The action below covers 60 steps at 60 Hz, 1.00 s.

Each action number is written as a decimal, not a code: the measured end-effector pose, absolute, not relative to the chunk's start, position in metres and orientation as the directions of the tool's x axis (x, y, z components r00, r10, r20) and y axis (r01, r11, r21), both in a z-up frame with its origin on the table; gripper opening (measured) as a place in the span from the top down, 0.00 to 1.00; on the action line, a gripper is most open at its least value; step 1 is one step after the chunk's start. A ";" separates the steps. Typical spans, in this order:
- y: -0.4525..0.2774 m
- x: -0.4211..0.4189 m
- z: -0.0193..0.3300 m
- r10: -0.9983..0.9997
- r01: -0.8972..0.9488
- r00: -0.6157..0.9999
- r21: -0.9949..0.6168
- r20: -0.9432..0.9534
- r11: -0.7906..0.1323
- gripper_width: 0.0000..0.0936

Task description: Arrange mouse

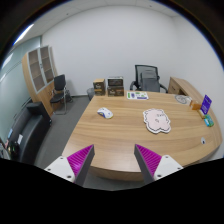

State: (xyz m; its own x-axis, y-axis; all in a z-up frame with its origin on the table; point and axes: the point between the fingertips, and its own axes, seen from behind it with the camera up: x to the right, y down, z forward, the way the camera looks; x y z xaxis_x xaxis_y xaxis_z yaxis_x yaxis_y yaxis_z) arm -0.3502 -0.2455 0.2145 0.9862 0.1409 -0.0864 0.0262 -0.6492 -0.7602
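A white mouse [105, 112] lies on the wooden table [120, 140], toward its far left part. A round patterned mouse pad [156, 121] lies to the right of it, near the table's middle. My gripper [113, 160] is open and empty, its two magenta-padded fingers [78, 160] spread wide above the table's near edge. The mouse is well beyond the fingers, slightly left of the gap between them.
Two boxes [108, 87] stand at the table's far edge, with papers [138, 96] beside them. A purple item [206, 105] sits at the right end. Chairs [148, 77] stand behind the table and at the left [60, 92]. A wooden cabinet [38, 72] stands at the left wall.
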 end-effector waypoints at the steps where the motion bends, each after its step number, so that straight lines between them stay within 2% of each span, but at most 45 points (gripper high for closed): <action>1: -0.245 -0.351 0.214 0.141 0.027 0.986 -0.759 -0.086 -0.650 0.10; 19: -0.205 -0.334 0.202 0.046 -0.077 0.990 -0.776 -0.135 -0.626 0.09; 33: -0.151 -0.278 0.165 0.052 -0.043 0.994 -0.764 -0.100 -0.644 0.11; 49: -0.050 -0.206 0.108 0.133 0.058 0.990 -0.759 -0.038 -0.648 0.11; 60: 0.007 -0.172 0.093 0.186 0.090 0.982 -0.744 -0.046 -0.662 0.11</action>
